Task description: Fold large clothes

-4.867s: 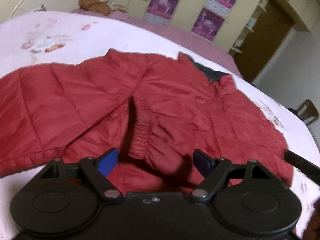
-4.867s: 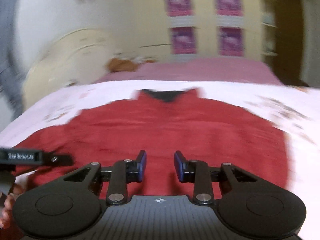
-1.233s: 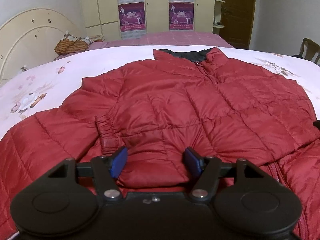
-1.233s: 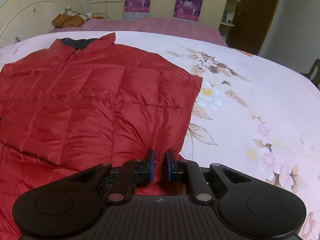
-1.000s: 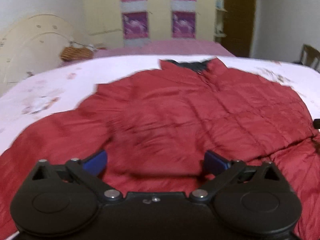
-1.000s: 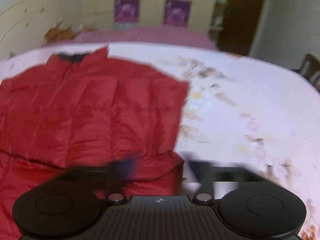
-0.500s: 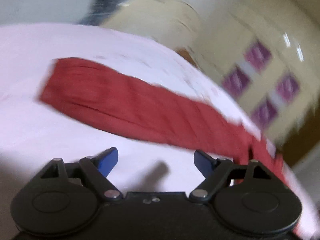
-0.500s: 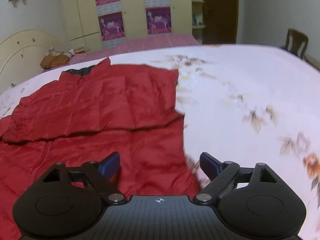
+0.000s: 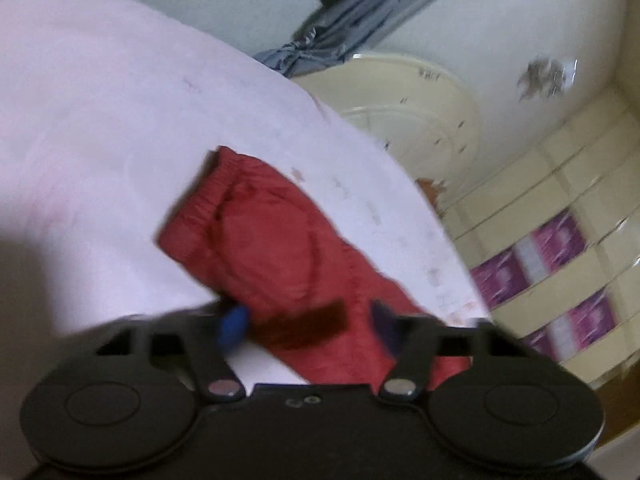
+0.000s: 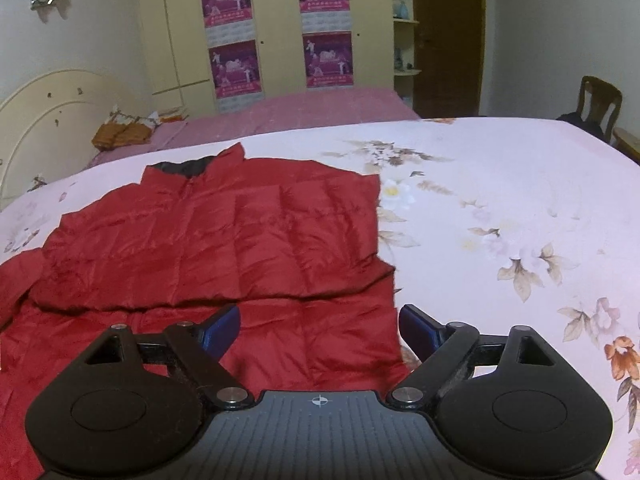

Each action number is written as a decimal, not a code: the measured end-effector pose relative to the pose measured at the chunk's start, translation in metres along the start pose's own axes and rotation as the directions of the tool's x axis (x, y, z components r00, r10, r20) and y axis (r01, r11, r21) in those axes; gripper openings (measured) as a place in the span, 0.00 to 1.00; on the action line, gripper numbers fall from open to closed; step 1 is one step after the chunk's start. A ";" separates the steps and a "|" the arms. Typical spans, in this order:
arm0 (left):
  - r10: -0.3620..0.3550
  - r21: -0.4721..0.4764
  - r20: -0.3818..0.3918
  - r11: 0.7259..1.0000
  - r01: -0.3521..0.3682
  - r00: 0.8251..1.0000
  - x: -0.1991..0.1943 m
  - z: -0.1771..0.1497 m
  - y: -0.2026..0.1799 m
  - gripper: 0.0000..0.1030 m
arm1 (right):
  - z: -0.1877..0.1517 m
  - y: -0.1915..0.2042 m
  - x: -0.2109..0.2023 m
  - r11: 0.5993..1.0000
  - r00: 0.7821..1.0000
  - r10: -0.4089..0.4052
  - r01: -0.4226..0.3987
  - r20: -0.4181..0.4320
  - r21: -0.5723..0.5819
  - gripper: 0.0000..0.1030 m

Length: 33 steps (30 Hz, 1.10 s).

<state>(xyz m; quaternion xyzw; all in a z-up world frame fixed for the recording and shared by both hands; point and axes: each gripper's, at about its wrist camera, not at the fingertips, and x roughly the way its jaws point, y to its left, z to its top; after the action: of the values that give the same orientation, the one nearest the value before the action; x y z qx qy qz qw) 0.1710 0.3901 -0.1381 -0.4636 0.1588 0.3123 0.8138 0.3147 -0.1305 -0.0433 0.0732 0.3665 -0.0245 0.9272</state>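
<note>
Left wrist view: left hand-held gripper (image 9: 306, 320) wide over jacket sleeve (image 9: 260, 240); right hand-held gripper (image 10: 320, 326) wide, empty, above jacket (image 10: 224, 240) on bed (image 10: 500, 200); next, pinch sleeve, fold inward.

The left wrist view is motion-blurred: the left gripper (image 9: 306, 322) fingertips smear, so whether they touch the red jacket sleeve (image 9: 276, 248) beneath cannot be told. The sleeve's near end is hidden behind the gripper body. In the right wrist view, the red puffer jacket (image 10: 224, 248) runs off the left edge, its hem covered by the right gripper (image 10: 320, 326).
</note>
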 end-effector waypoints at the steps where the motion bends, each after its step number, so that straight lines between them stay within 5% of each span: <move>1: 0.007 -0.013 -0.017 1.000 -0.007 1.000 0.006 0.005 0.002 0.16 | 0.002 -0.002 0.002 1.000 1.000 -0.003 0.003 -0.003 0.005 0.84; 6: -0.069 0.126 0.035 0.990 0.064 0.997 -0.008 0.005 -0.034 0.09 | 0.010 -0.009 0.017 1.000 1.000 -0.010 0.011 -0.009 0.021 0.84; 10: -0.195 0.326 -0.013 0.927 0.189 0.981 -0.004 -0.021 -0.101 0.09 | 0.015 -0.011 0.031 0.999 1.000 -0.004 0.004 -0.014 0.039 0.84; 19: -0.319 0.622 -0.310 0.644 0.445 0.896 0.026 -0.150 -0.245 0.09 | 0.029 -0.021 0.055 0.996 1.000 0.027 -0.026 -0.014 0.085 0.84; 25: -0.226 0.725 -0.514 0.400 0.560 0.828 0.047 -0.241 -0.305 0.08 | 0.038 -0.034 0.062 0.991 0.999 0.043 -0.041 -0.010 0.129 0.84; 30: -0.195 0.730 -0.592 0.280 0.623 0.782 0.053 -0.289 -0.327 0.08 | 0.043 -0.048 0.065 0.986 0.999 0.049 -0.047 -0.009 0.163 0.84; 33: -0.183 0.723 -0.623 0.236 0.649 0.761 0.043 -0.321 -0.328 0.08 | 0.044 -0.054 0.065 0.983 0.999 0.050 -0.048 -0.007 0.175 0.84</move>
<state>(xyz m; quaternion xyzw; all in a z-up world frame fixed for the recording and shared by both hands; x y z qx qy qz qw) 0.4289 0.0090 -0.1134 -0.0097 0.3371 -0.1725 0.9255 0.3863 -0.1901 -0.0622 0.1635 0.3661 -0.0336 0.9155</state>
